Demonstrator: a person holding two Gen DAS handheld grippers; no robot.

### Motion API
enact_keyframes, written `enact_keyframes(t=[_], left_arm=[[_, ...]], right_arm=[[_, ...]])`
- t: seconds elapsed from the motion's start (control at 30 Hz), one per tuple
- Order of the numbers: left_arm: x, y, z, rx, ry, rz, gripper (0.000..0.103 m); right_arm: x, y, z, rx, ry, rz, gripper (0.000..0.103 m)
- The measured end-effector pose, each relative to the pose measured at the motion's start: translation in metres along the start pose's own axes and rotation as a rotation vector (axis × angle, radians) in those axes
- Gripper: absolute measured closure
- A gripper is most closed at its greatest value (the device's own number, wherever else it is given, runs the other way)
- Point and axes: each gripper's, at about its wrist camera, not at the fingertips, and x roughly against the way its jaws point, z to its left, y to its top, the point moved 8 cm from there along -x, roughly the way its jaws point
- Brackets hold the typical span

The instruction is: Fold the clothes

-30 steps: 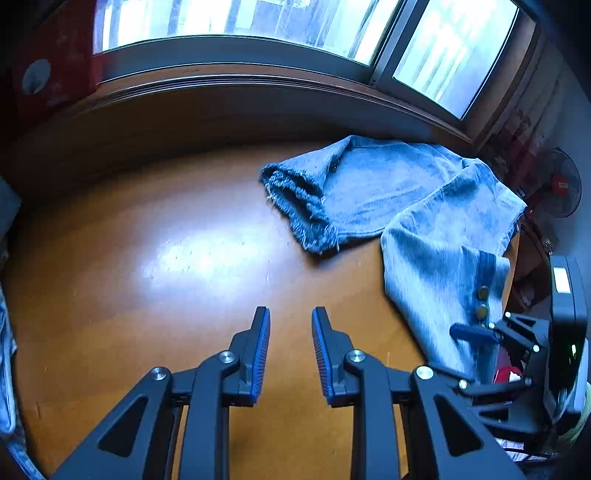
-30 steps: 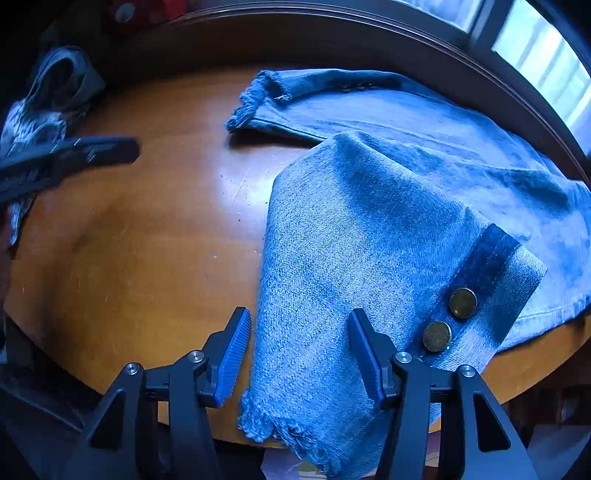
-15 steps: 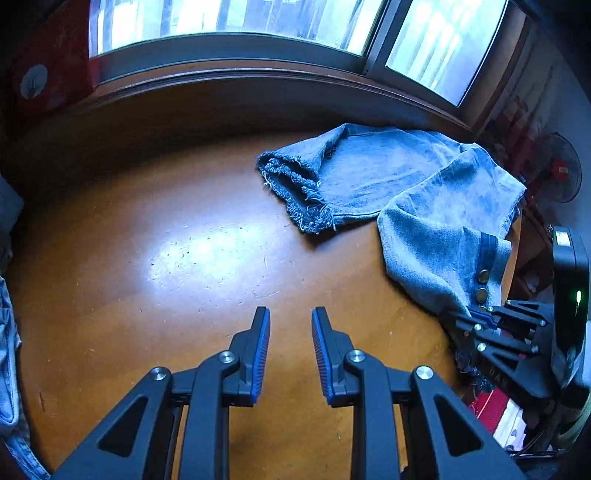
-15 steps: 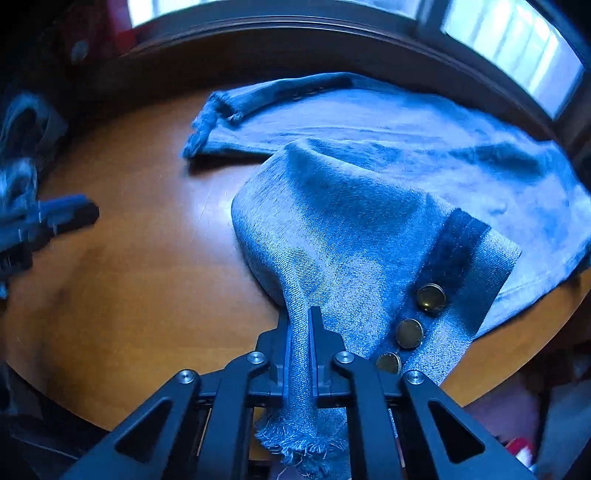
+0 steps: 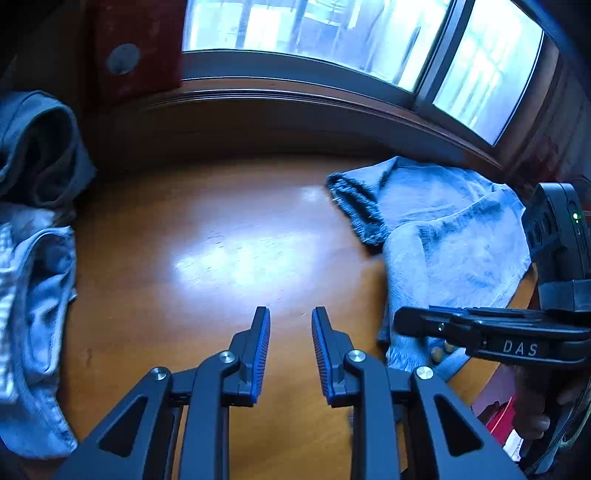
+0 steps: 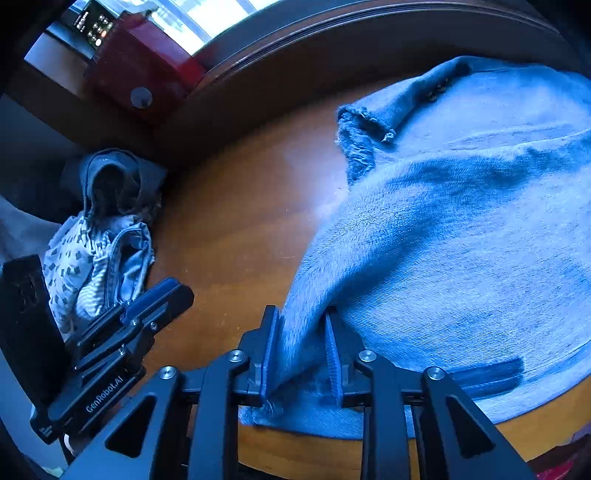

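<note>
1. The left gripper point(image 5: 290, 350) hangs above bare wood near the front of the round wooden table point(image 5: 221, 258). Its jaws are parted with nothing between the blue pads point(image 5: 261, 354), and it points toward the window point(image 5: 332, 33).
2. The right gripper point(image 6: 301, 354) sits low at the table's near edge. Its jaws stand a little apart, with a ridge of the denim garment point(image 6: 461, 240) bunched between them. Whether the pads actually pinch the cloth cannot be told.
3. In the left wrist view the right gripper point(image 5: 413, 321) lies level, pointing leftward across the denim's frayed lower corner. A hand point(image 5: 535, 402) grips it from below at the right edge.
4. The denim garment point(image 5: 443, 236) lies on the table's right side, with one frayed hem point(image 6: 356, 144) toward the middle.
5. A pile of other clothes point(image 6: 99, 236) sits at the table's left edge.
</note>
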Motion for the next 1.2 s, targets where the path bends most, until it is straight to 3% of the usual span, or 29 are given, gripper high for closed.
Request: enact_keyframes(t=[0.13, 0.23, 0.4, 0.6, 0.93, 1.2], left_arm=[[0.008, -0.003, -0.01, -0.023, 0.011, 0.002, 0.081], [0.009, -0.002, -0.031, -0.063, -0.001, 0.0, 0.081], [-0.002, 0.001, -0.091, -0.129, -0.063, 0.021, 0.081], [-0.02, -0.009, -0.2, -0.207, -0.178, 0.097, 0.081], [-0.041, -0.048, -0.379, -0.361, -0.267, 0.167, 0.081], [-0.055, -0.051, -0.47, -0.504, -0.272, 0.188, 0.081]], right_arm=[[0.037, 0.004, 0.005, 0.024, 0.049, -0.098, 0.07], [0.075, 0.009, -0.015, 0.021, 0.015, -0.19, 0.062], [0.13, -0.001, -0.09, -0.093, -0.05, -0.298, 0.062], [0.2, -0.042, -0.188, -0.238, -0.101, -0.385, 0.062], [0.284, -0.11, -0.322, -0.371, -0.193, -0.456, 0.062], [0.296, -0.114, -0.39, -0.443, -0.187, -0.464, 0.061]])
